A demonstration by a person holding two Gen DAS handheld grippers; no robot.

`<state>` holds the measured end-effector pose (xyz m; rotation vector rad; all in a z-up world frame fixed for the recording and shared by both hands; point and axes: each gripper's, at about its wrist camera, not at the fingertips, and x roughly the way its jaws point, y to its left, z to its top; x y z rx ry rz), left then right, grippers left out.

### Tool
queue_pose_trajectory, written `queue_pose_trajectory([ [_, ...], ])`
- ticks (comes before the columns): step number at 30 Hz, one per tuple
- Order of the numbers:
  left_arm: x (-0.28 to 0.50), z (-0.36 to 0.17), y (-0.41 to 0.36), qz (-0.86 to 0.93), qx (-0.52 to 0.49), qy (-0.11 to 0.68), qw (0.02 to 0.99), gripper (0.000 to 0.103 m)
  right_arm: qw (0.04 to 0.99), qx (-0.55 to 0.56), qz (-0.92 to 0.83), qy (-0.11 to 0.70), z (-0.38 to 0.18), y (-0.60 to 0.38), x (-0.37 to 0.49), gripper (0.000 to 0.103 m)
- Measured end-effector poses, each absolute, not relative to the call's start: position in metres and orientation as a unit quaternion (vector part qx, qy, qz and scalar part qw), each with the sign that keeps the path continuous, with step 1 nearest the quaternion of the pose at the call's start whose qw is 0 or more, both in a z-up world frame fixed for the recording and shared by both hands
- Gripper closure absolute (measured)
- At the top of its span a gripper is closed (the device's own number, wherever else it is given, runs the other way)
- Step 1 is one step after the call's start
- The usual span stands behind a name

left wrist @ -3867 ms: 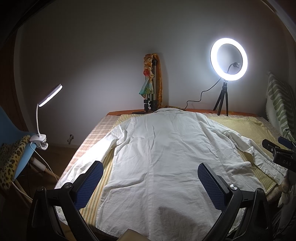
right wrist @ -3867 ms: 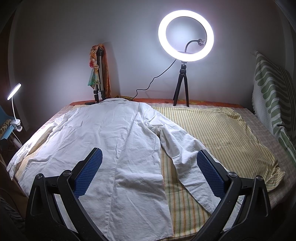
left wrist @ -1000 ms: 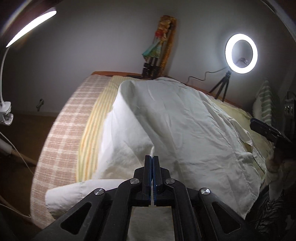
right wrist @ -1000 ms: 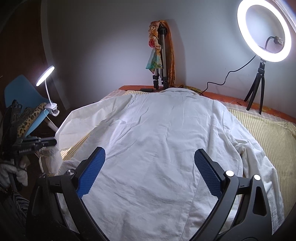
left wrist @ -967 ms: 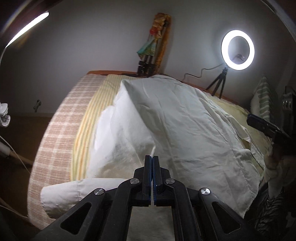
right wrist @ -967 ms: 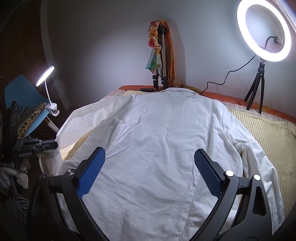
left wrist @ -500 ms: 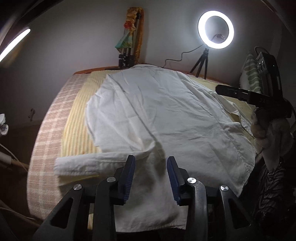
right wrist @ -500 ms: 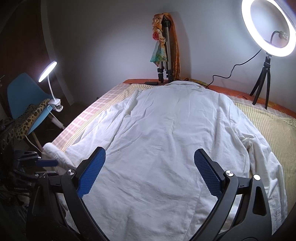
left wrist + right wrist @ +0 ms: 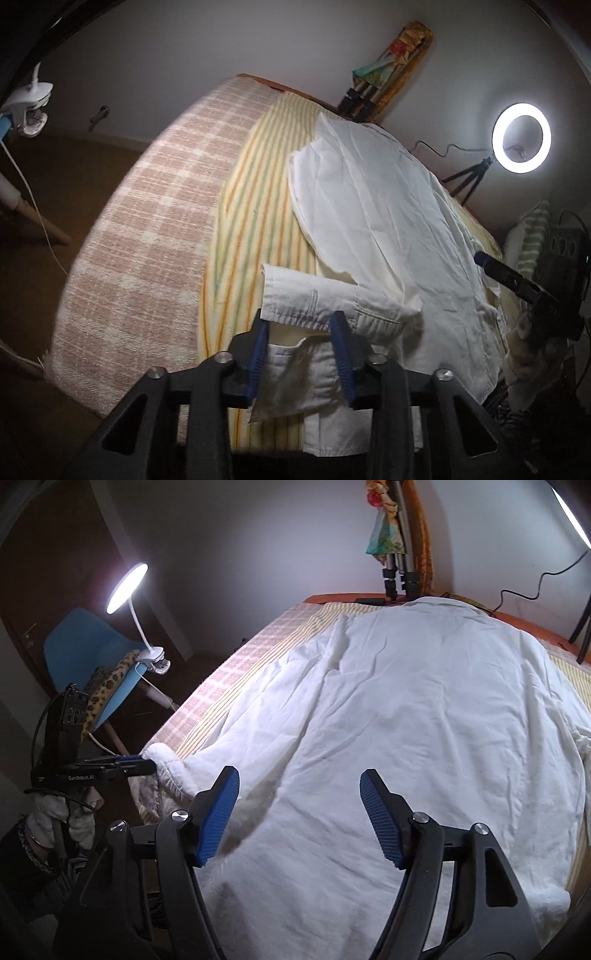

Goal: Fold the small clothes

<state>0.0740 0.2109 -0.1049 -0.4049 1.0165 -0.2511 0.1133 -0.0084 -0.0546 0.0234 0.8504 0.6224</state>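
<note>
**White shirt on the bed, both claws closing**

Nearest in the left wrist view, the left claw [image 9: 300, 345] stands narrow and its jaws are closing, with the shirt's cuff [image 9: 295, 301] lying across and just past its blue fingertips [image 9: 258, 343]; a lower flap of white cloth shows between the fingers, but whether the pads press on any cloth I cannot tell. The right claw [image 9: 297, 816] hovers fairly wide over the hem half of the white shirt [image 9: 424, 709], its jaws closing, cloth beneath the gap but not pinched.

Beyond them the shirt lies back-up along the bed [image 9: 147, 229], on a yellow striped cover [image 9: 258, 206], collar at the far end. The left sleeve is folded inward over the body. Farther off stand a ring light [image 9: 521, 137], a folded tripod [image 9: 397, 554] against the wall and a clip lamp [image 9: 127, 583] on a blue chair [image 9: 79, 642].
</note>
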Motion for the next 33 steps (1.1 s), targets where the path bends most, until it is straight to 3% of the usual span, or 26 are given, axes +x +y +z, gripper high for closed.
queue_pose_trajectory([
  [8,0.015,-0.06,0.135,-0.231,-0.103,0.451,0.856,0.074,0.858,0.015,0.296,0.42,-0.063,-0.008,0.119,0.031],
  [15,-0.023,-0.046,0.105,-0.238,-0.047,0.45,0.859,0.068,0.853,0.004,0.312,0.418,-0.059,-0.003,0.111,0.031],
  [23,0.001,-0.083,0.14,-0.116,-0.09,0.46,0.876,0.066,0.841,-0.031,0.349,0.411,-0.028,0.029,0.119,0.031],
  [33,0.03,-0.129,0.155,-0.059,-0.134,0.473,0.869,0.068,0.803,-0.026,0.34,0.489,-0.039,0.116,0.199,0.029],
])
